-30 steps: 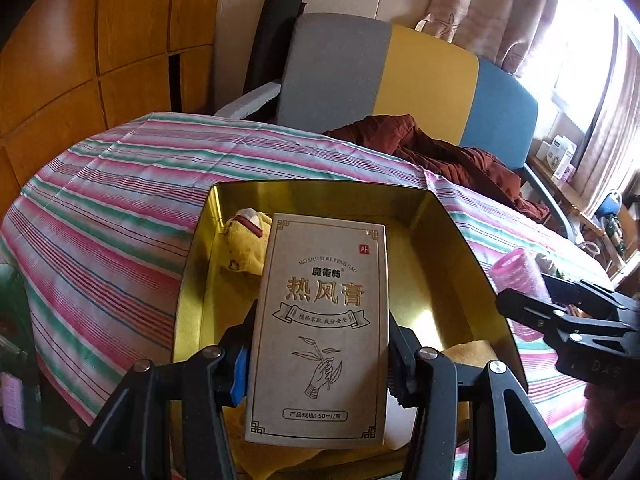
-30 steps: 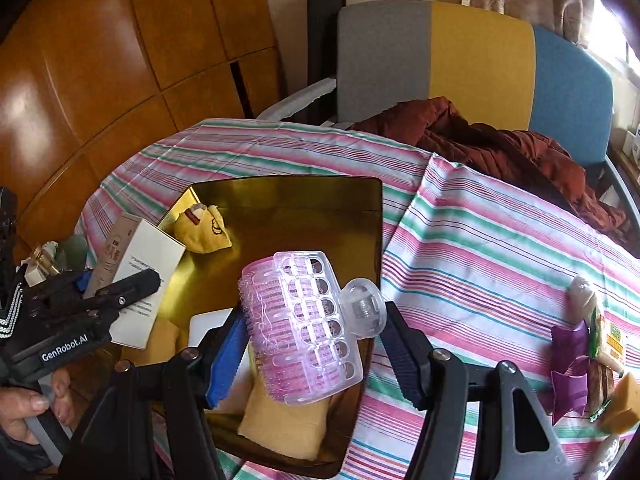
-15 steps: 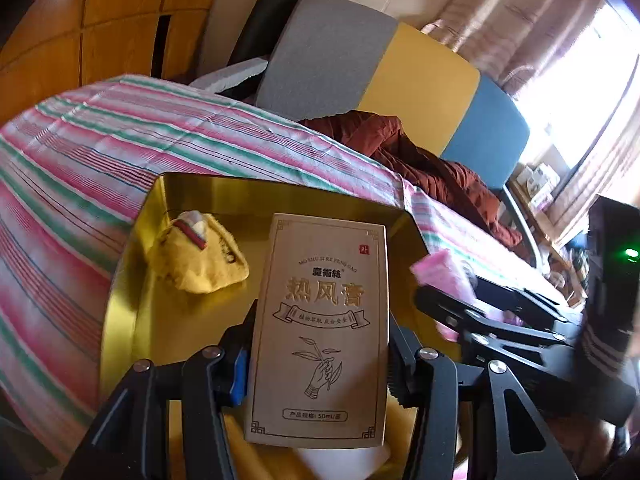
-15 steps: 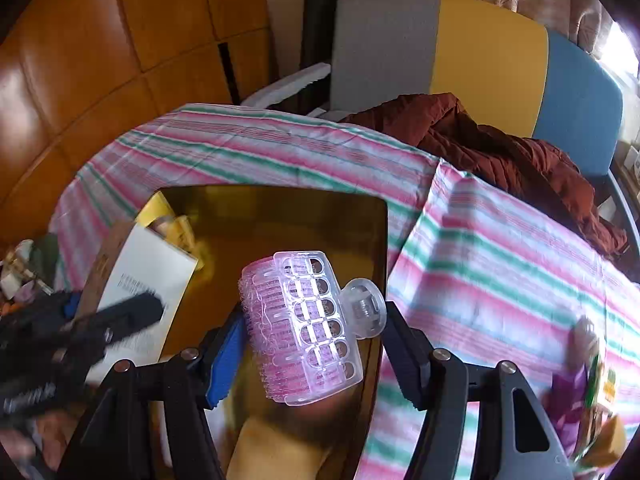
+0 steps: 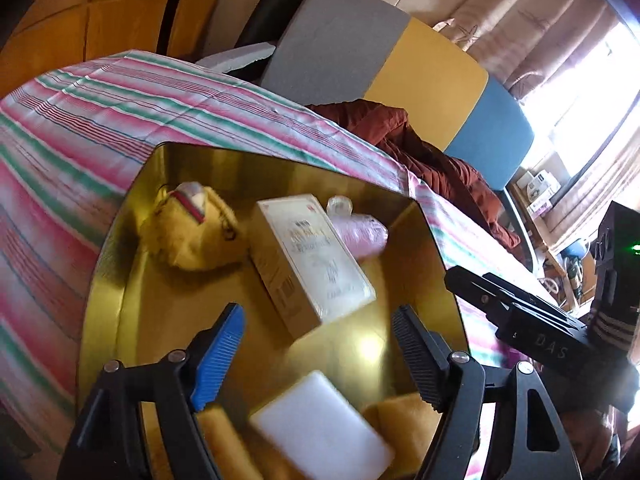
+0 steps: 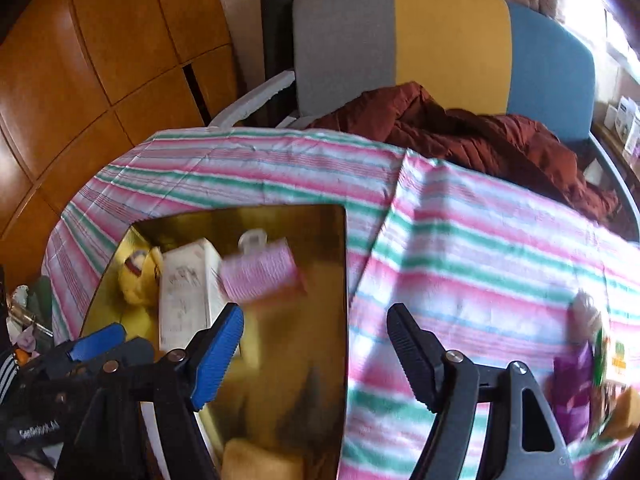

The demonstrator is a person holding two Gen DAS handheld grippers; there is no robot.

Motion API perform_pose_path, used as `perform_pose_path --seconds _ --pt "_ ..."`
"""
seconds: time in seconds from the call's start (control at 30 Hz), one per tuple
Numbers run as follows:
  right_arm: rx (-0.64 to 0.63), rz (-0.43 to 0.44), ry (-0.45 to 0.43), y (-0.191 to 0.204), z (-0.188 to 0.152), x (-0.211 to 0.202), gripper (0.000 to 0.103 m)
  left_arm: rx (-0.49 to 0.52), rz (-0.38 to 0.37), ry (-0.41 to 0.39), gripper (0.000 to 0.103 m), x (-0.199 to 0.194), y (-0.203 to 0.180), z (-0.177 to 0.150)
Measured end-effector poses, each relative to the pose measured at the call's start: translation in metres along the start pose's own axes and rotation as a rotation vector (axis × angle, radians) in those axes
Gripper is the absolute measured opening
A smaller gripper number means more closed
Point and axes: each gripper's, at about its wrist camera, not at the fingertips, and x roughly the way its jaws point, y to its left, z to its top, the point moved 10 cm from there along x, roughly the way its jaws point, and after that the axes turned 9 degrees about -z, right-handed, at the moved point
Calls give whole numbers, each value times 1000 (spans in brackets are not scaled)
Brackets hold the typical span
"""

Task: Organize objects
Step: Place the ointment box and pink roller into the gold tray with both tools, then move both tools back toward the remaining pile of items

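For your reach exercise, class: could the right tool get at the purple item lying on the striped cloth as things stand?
Probably yes. The right tool is opening with nothing between its pads, and the purple item lies uncovered on the cloth to its right, outside the tray.

Both wrist cams sit behind their own fingers, pitched steeply down, close over the gold tray (image 5: 104, 280) (image 6: 340, 280). Left looks from the tray's near-left, right from over its right edge. Shared: tray interior, carton (image 5: 312, 256) (image 6: 188, 284), striped tablecloth (image 5: 80, 120) (image 6: 480, 240), tricolour chair (image 5: 420, 68) (image 6: 448, 44).

- A tan box (image 5: 312, 260) is seen lying tilted in the gold tray (image 5: 120, 280).
- A pink hair roller (image 5: 360, 232) is seen just beside it.
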Motion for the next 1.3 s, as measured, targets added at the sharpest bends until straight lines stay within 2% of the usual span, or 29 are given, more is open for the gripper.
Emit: perform_pose_path --seconds 0.2,0.53,0.9,1.3 --pt "-9 6 -5 3 -29 -21 77 70 54 -27 78 -23 -2 -16" --pt "-68 -26 -80 14 -54 -60 79 165 141 -76 84 -52 -8 -35" --pt "-59 -56 -72 6 -84 -69 79 222 162 -92 85 -64 -18 -49" --pt "13 -121 -62 -44 -98 -76 80 279 157 -71 86 -61 -35 -62"
